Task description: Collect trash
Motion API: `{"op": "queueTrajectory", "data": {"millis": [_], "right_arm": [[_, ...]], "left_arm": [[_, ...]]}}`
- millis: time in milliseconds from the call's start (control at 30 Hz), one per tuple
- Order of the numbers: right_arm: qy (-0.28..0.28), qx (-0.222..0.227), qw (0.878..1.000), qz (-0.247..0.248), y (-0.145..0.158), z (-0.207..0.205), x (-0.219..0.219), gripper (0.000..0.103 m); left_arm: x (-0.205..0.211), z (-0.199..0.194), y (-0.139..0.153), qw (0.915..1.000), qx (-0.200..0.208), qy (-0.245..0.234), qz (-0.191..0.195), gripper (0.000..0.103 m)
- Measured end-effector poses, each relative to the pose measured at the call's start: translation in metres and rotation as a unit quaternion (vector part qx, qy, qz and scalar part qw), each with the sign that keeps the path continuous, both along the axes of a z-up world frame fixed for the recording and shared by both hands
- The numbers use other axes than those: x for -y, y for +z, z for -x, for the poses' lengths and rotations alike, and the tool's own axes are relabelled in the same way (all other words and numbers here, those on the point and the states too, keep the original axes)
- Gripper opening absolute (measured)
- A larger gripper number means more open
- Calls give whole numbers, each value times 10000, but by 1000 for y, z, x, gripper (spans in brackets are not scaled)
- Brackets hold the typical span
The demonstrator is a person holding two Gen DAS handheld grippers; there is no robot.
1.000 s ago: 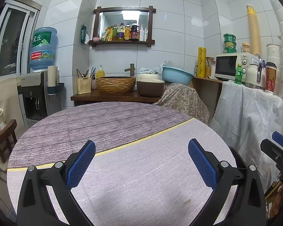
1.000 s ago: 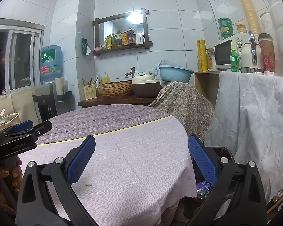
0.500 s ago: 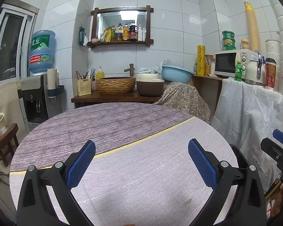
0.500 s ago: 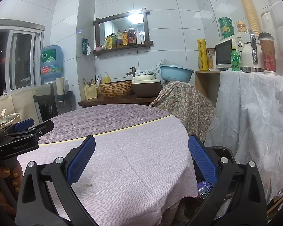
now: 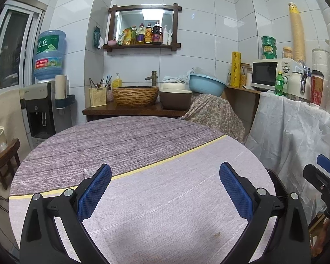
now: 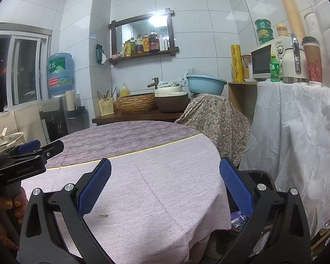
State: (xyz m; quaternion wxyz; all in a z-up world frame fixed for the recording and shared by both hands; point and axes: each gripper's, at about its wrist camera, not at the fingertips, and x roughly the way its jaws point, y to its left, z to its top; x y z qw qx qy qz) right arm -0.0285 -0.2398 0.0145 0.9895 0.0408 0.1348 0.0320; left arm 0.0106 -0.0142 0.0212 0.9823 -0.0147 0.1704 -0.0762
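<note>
Here, the only trash in view lies in a dark bin (image 6: 258,177) beside the round table (image 6: 165,176), at its right edge: crumpled purple and silvery wrappers (image 6: 238,217) show in the right wrist view, mostly hidden behind the right gripper's own blue pad and black frame, so what else the bin holds cannot be made out. In the left wrist view only an arc of the bin's black rim (image 5: 277,180) peeks past the table's edge.

On the table's pale cloth sits 1 small brownish speck (image 6: 103,215), too small to tell whether it is a crumb or a stain; the same mark shows as a faint smudge (image 5: 216,233) in the left view.

The right gripper (image 6: 165,187) hovers over the table's near right edge, jaws spread wide, gripping nothing. The left gripper (image 5: 165,189) hovers over the middle of the cloth, jaws likewise wide apart and empty. It also shows at the left edge of the right view, held by a hand (image 6: 8,206) cut off by the frame.

A yellow stripe (image 5: 143,169) divides the cloth's darker far half from its pale near half. Beyond stand a woven basin (image 5: 135,95), a blue bowl (image 5: 206,84) and a microwave (image 5: 272,74).
</note>
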Motion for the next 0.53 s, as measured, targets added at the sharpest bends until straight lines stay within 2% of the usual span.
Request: {"op": "queueTrajectory", "data": {"millis": [533], "right_arm": [[12, -30, 10000, -3, 0, 0, -2, 97]], "left_arm": [[6, -1, -1, 9999, -53, -17, -95, 98]]}}
